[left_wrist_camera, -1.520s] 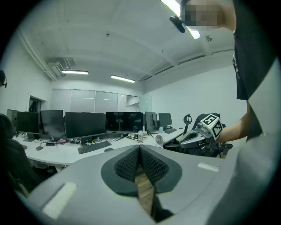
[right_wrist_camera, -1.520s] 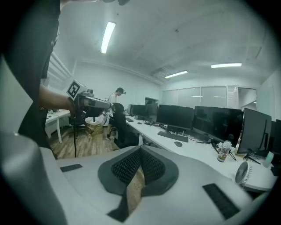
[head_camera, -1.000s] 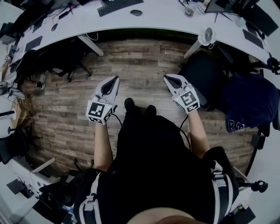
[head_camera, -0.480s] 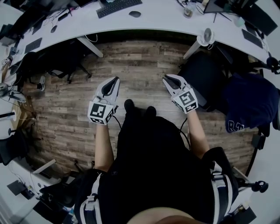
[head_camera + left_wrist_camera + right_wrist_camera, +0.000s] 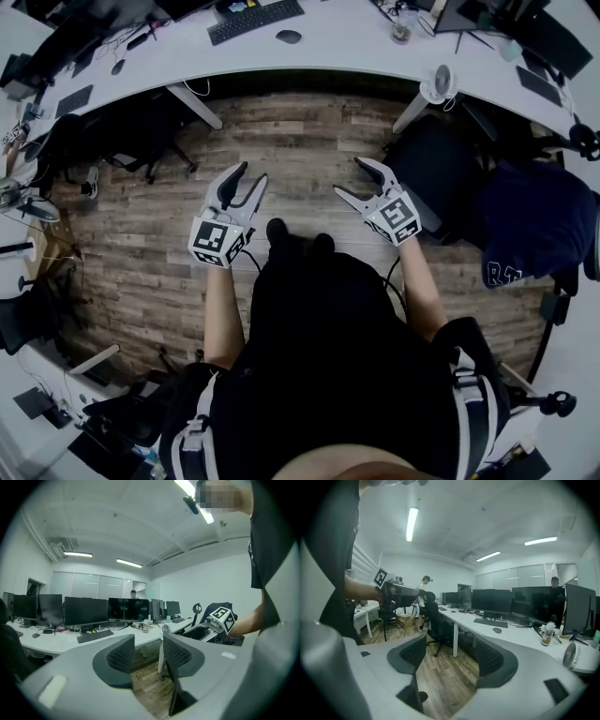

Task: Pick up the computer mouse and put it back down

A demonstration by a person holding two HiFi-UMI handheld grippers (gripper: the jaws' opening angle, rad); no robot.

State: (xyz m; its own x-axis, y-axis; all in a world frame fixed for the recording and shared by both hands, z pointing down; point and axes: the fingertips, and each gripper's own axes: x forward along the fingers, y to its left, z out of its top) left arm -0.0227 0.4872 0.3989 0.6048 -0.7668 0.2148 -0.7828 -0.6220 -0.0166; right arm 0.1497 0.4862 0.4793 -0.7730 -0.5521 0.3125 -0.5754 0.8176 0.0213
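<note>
Head view: the mouse [image 5: 289,37] lies on the counter [image 5: 356,42] just beside the keyboard [image 5: 255,17], back from the near edge. The left hand-held gripper [image 5: 251,173] and right hand-held gripper [image 5: 349,178] hover over the floor [image 5: 300,131], well apart from it. Their jaws have just been opening and stand wide, with nothing between them.

Only one piece of lettering shows: large white characters on the dark blue garment [image 5: 534,220] at the far right. A fold cuts them off, and they read roughly "RT", though this is not certain. The left cube [image 5: 214,242] and right cube [image 5: 397,216] carry black-and-white square code patterns, with no letters or numbers.
</note>
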